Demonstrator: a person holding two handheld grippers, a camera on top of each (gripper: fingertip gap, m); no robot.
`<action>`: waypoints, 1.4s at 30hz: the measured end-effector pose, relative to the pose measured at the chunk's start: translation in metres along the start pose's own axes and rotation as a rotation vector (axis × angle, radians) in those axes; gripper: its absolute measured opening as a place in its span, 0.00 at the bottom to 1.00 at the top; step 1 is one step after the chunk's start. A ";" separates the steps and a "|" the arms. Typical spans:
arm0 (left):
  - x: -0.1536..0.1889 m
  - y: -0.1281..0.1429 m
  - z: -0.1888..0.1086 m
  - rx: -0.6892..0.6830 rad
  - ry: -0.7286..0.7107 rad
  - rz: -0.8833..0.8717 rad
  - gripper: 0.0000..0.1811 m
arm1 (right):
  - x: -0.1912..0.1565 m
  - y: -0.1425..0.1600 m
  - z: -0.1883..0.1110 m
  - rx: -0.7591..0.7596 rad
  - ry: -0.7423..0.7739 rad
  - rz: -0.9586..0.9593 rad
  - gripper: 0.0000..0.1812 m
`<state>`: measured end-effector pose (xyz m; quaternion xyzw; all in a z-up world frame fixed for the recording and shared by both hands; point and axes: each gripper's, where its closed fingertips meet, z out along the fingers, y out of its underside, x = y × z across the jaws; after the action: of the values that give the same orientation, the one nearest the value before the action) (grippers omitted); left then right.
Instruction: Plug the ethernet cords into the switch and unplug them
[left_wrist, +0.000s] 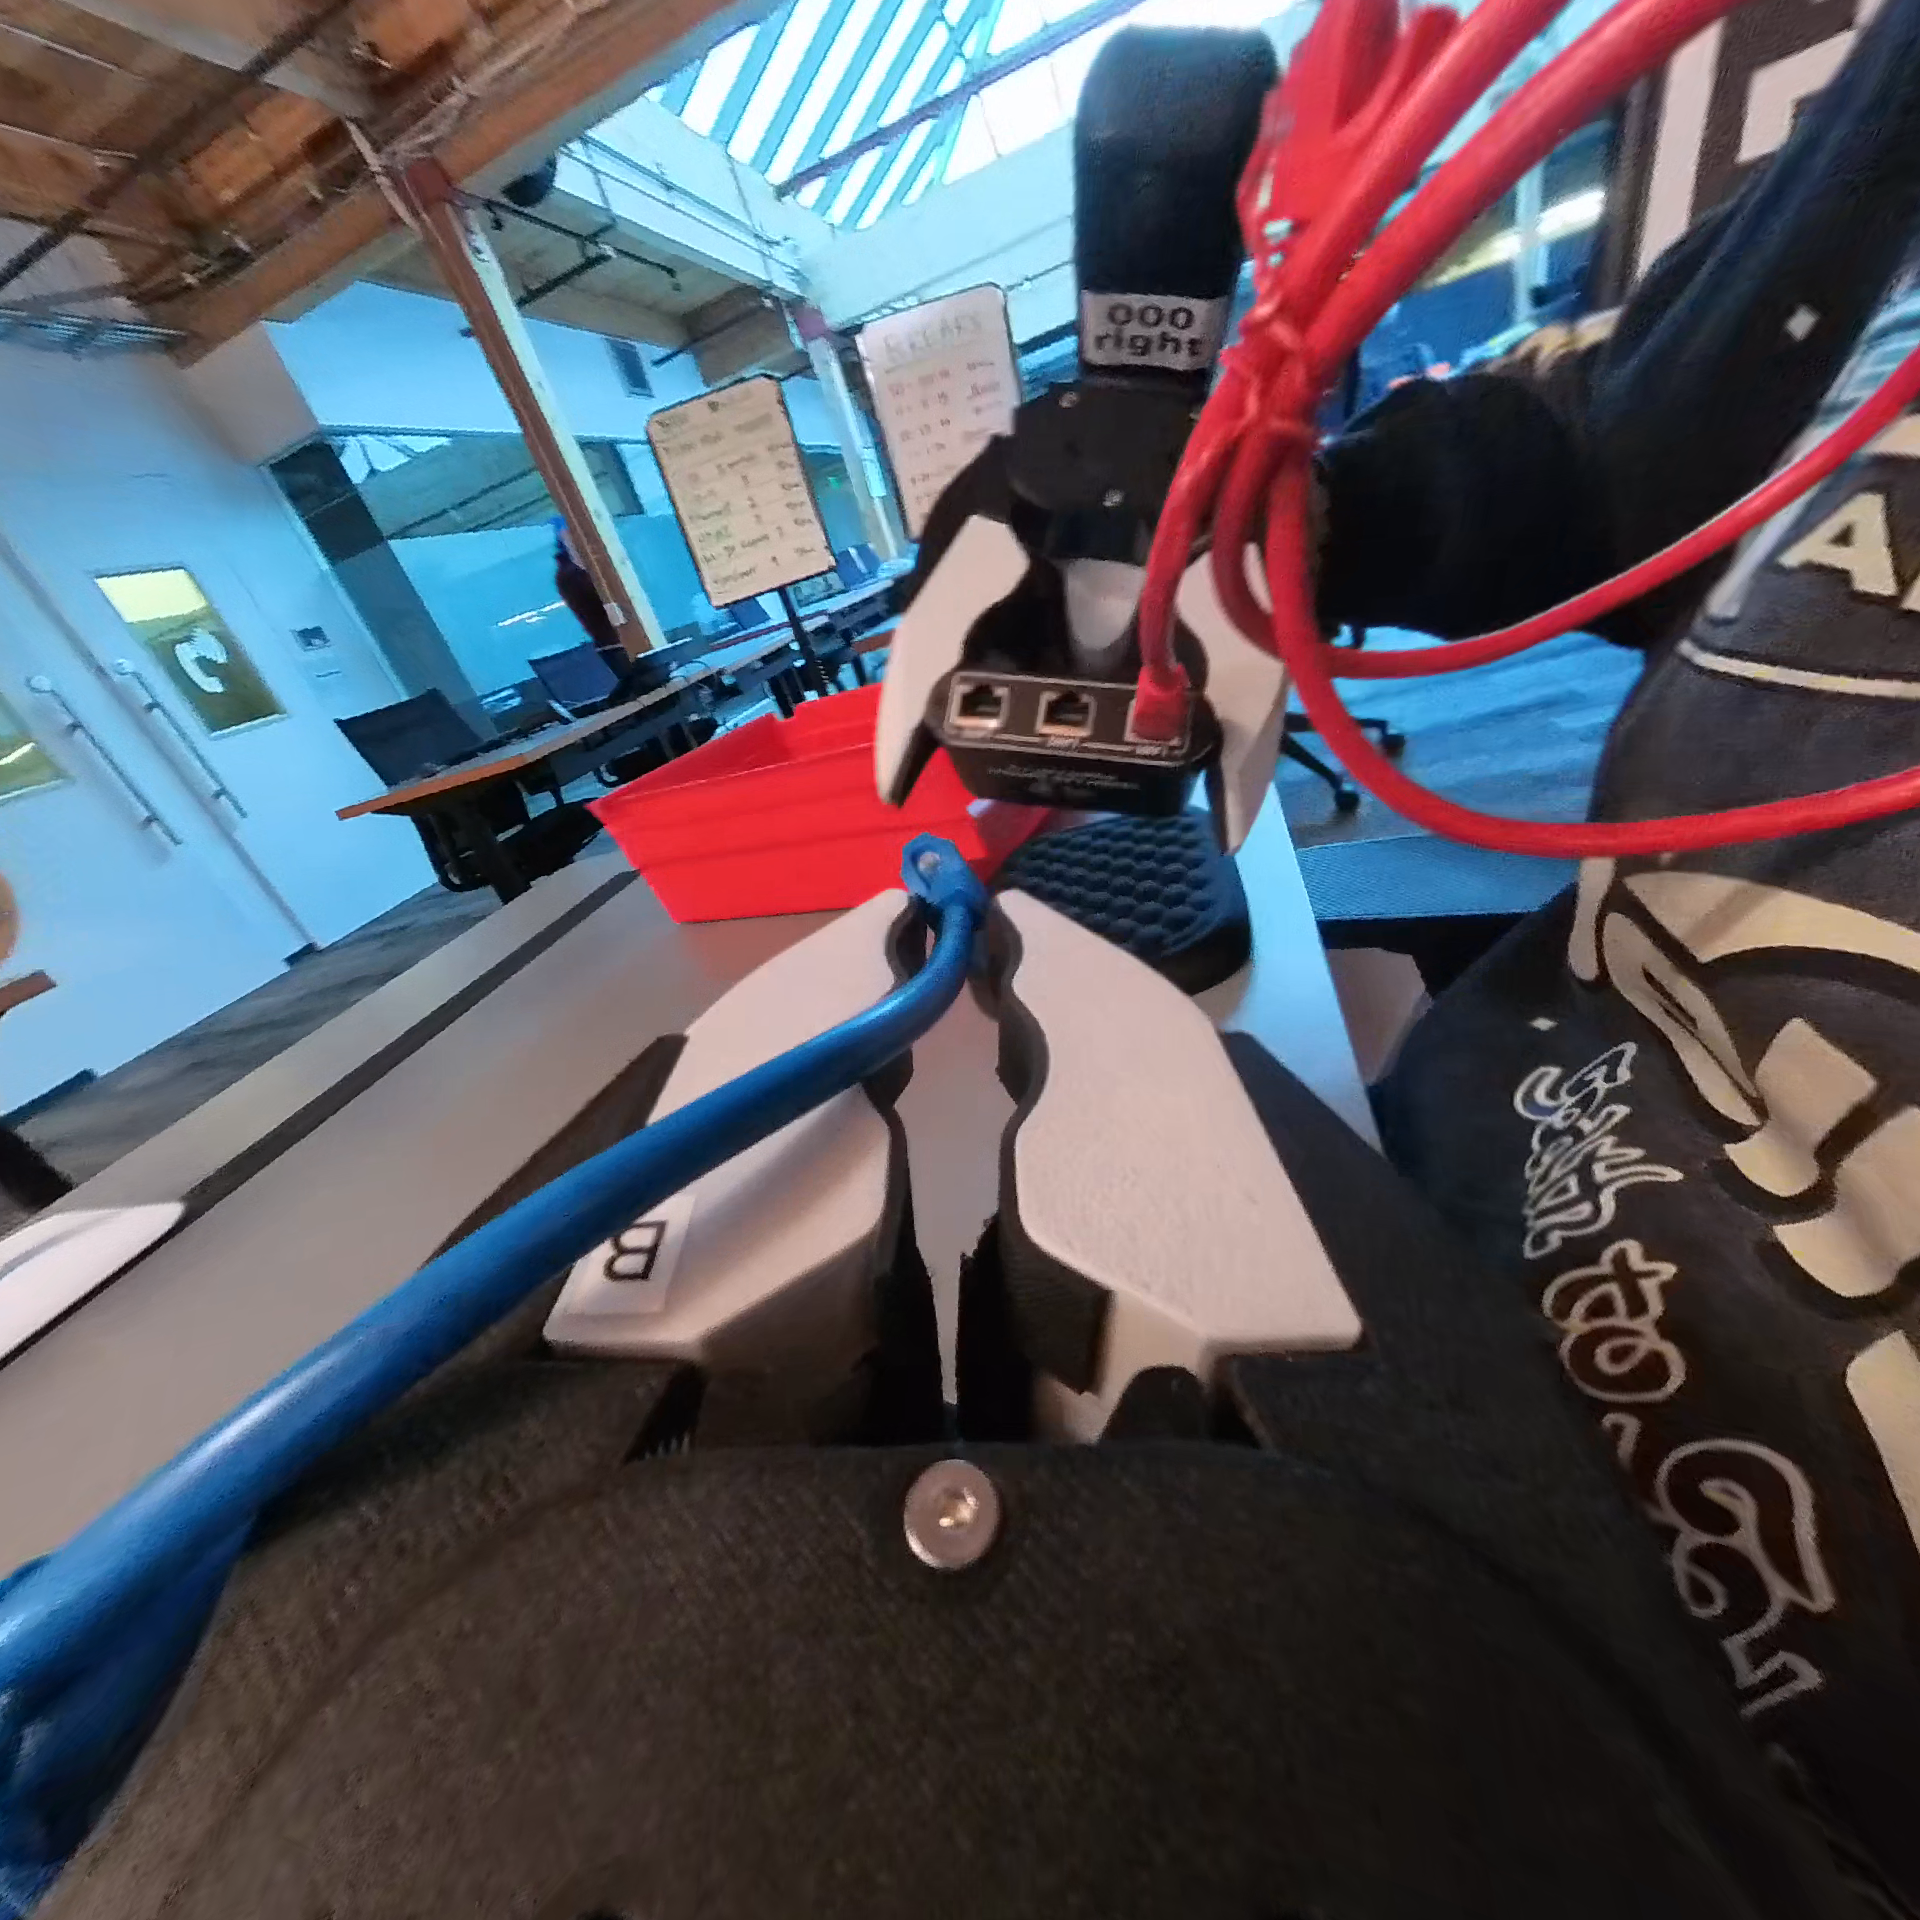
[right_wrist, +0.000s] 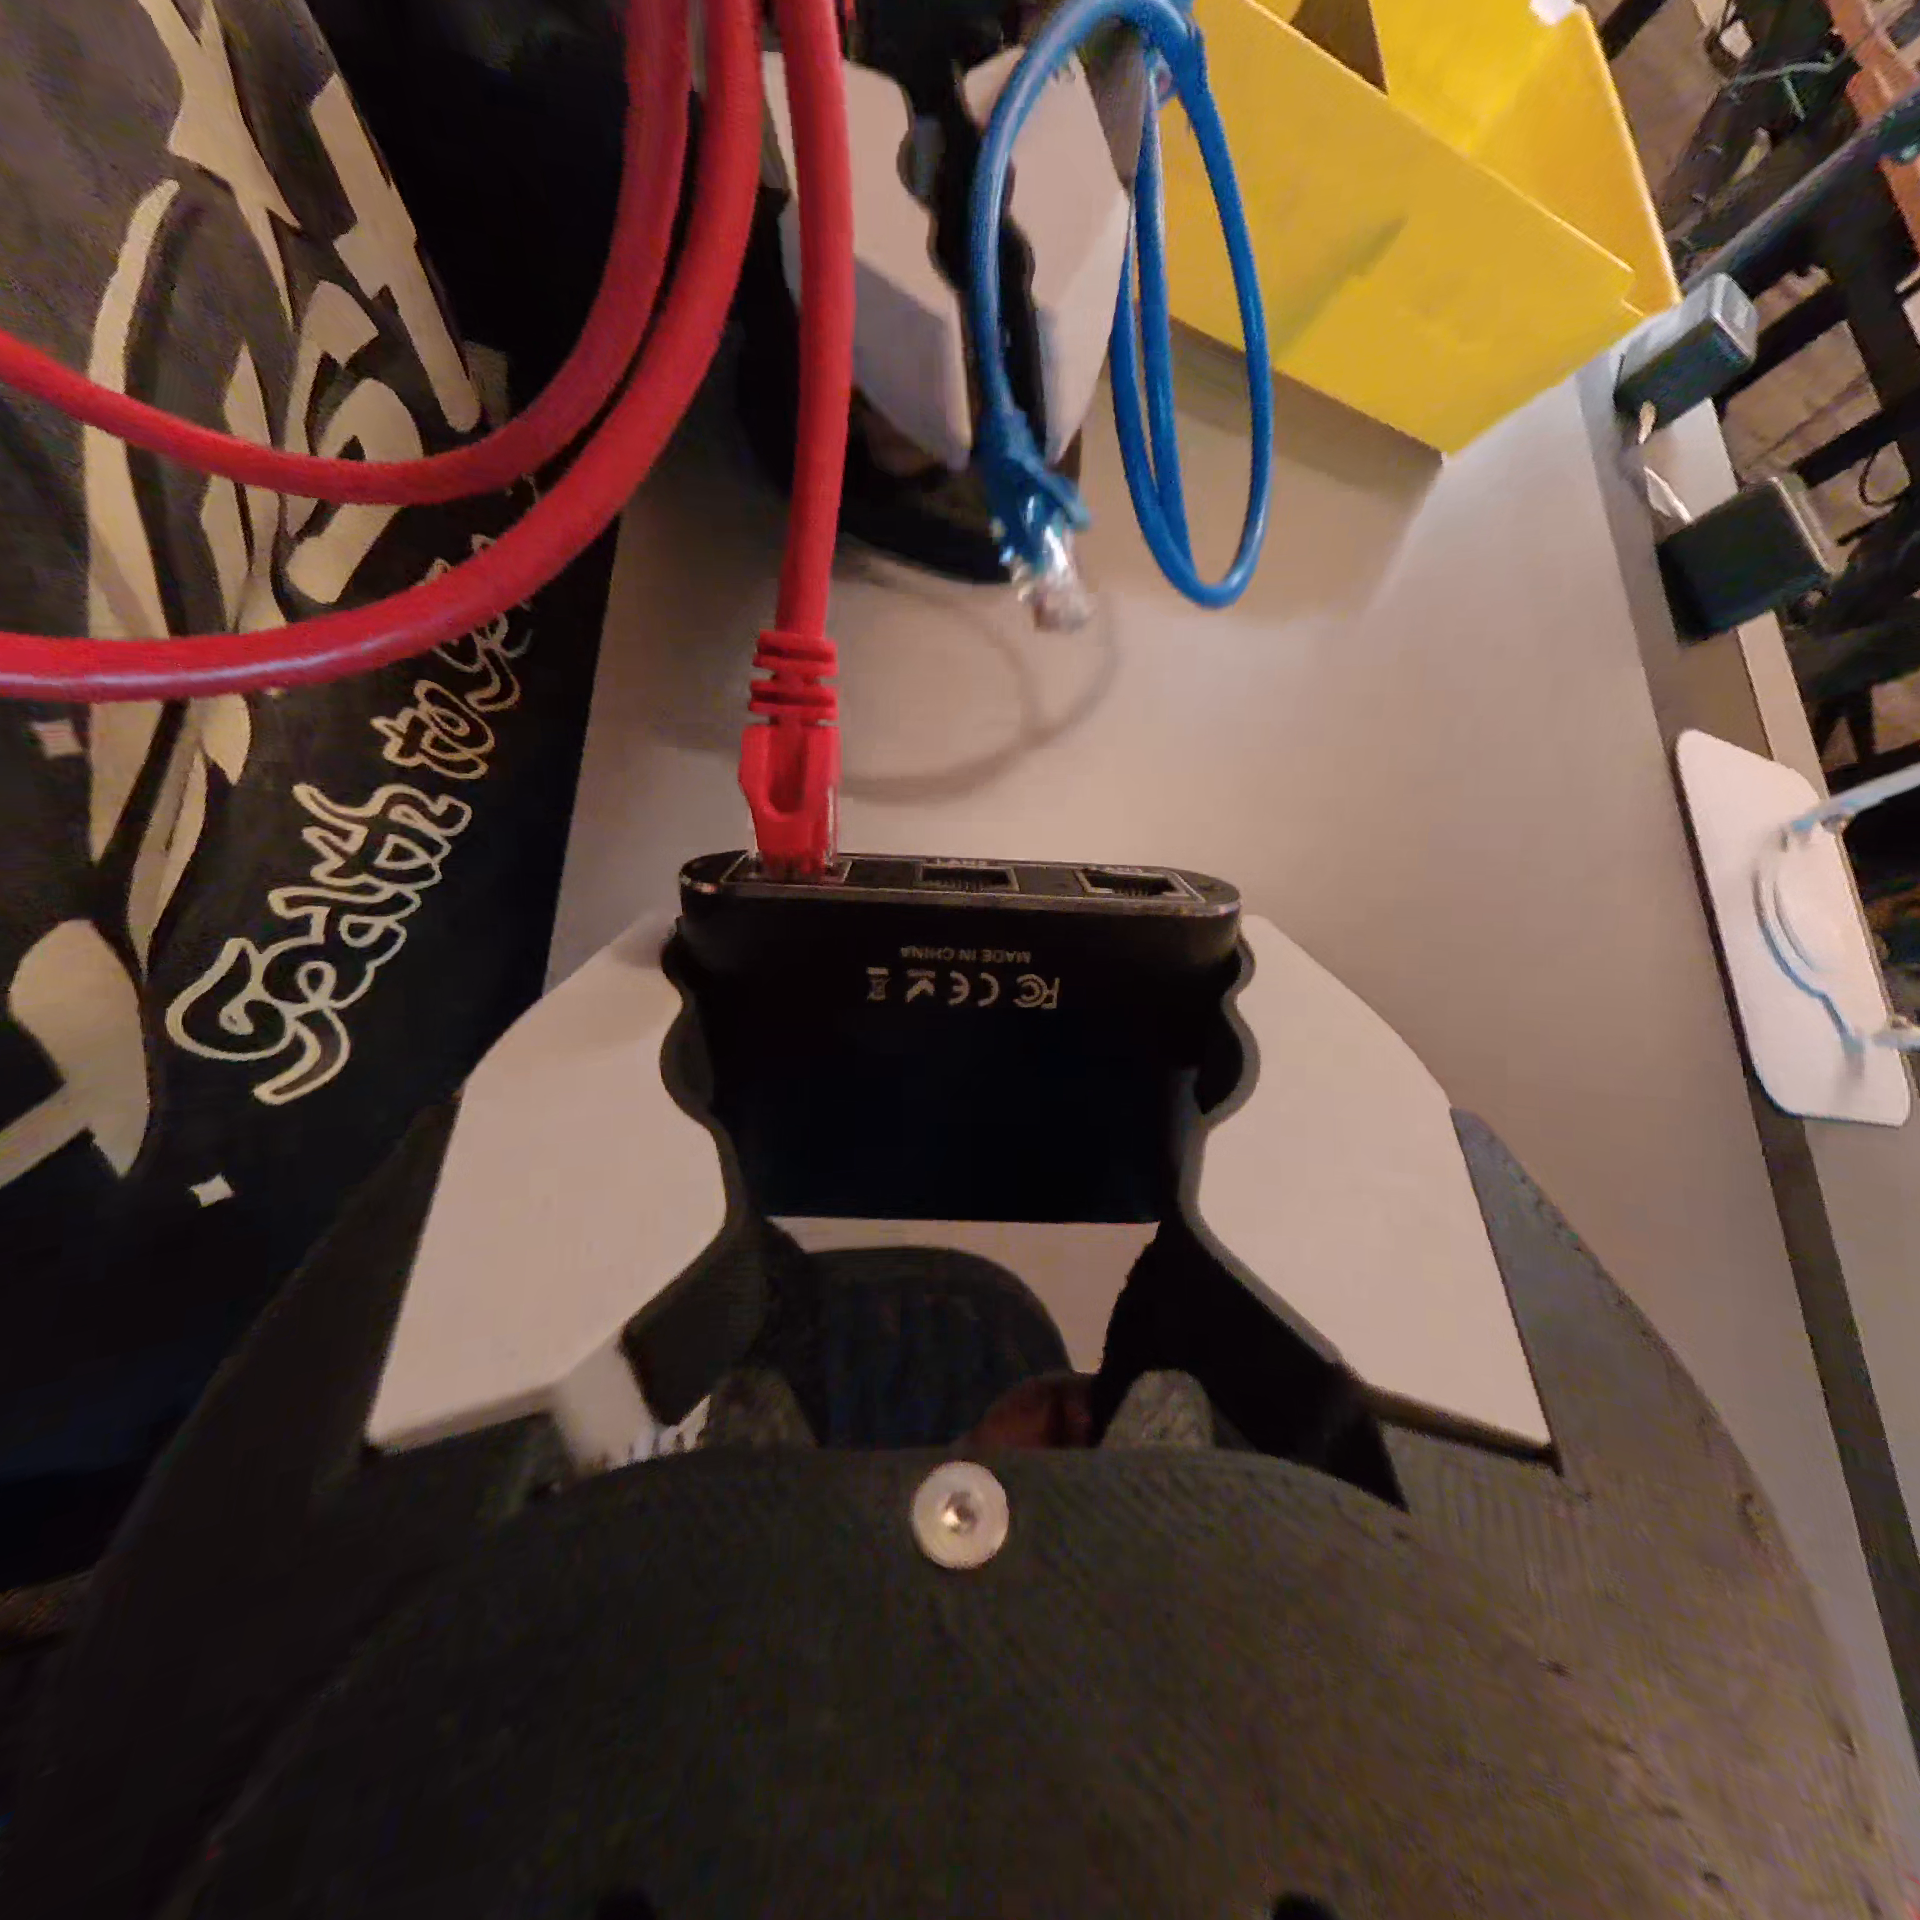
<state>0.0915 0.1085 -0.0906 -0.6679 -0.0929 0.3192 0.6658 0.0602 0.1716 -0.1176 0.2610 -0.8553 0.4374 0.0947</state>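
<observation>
Writing marks the switch, whiteboards and finger label.

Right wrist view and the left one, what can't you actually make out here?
- Red cord: far end cut off by the top edge, both views.
- Blue cord: tail leaves the left wrist view's lower left corner.
- Switch: rear hidden between the right gripper's fingers.

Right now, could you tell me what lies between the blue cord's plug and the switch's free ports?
Nothing: in the right wrist view only bare tabletop shows behind the gap between the blue plug and the switch.
</observation>
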 end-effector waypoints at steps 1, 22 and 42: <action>0.005 0.000 0.004 -0.005 0.022 0.004 0.06 | -0.001 -0.001 0.004 0.000 -0.008 -0.006 0.51; 0.036 0.013 0.015 -0.100 0.237 0.337 0.06 | -0.023 0.009 0.034 -0.201 -0.225 -0.120 0.52; 0.043 0.020 0.028 -0.160 0.287 0.418 0.06 | -0.031 0.009 0.041 -0.163 -0.268 -0.063 0.51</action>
<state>0.1036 0.1537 -0.1204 -0.7615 0.1174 0.3435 0.5370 0.0846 0.1548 -0.1602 0.3352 -0.8843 0.3247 0.0143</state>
